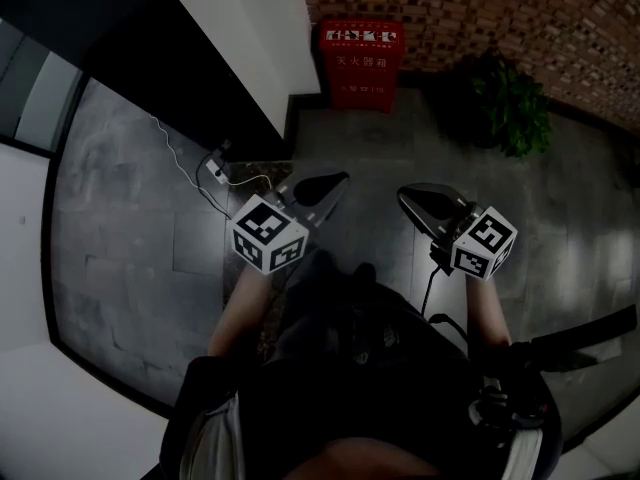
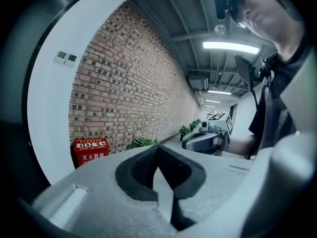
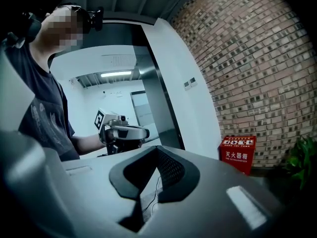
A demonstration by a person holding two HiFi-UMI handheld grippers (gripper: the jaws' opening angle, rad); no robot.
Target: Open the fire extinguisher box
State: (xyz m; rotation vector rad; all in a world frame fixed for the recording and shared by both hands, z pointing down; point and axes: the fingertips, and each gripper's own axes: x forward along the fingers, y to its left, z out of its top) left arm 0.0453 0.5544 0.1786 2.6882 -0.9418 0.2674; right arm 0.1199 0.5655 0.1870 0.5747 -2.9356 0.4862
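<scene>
The red fire extinguisher box (image 1: 361,63) stands on the floor against the brick wall, door closed, white characters on its front. It also shows in the left gripper view as the red box (image 2: 91,151), and in the right gripper view as the box (image 3: 238,153). Both grippers are held side by side well short of it. My left gripper (image 1: 335,183) (image 2: 157,150) is shut with nothing in it. My right gripper (image 1: 412,198) (image 3: 157,150) is also shut and empty. Each gripper sees the other: the right gripper (image 2: 205,139) and the left gripper (image 3: 121,132).
A potted plant (image 1: 515,108) stands right of the box by the brick wall (image 1: 520,8). A white pillar with a dark frame (image 1: 250,28) rises left of the box. A white cable and socket (image 1: 215,168) lie on the grey tiled floor at the left.
</scene>
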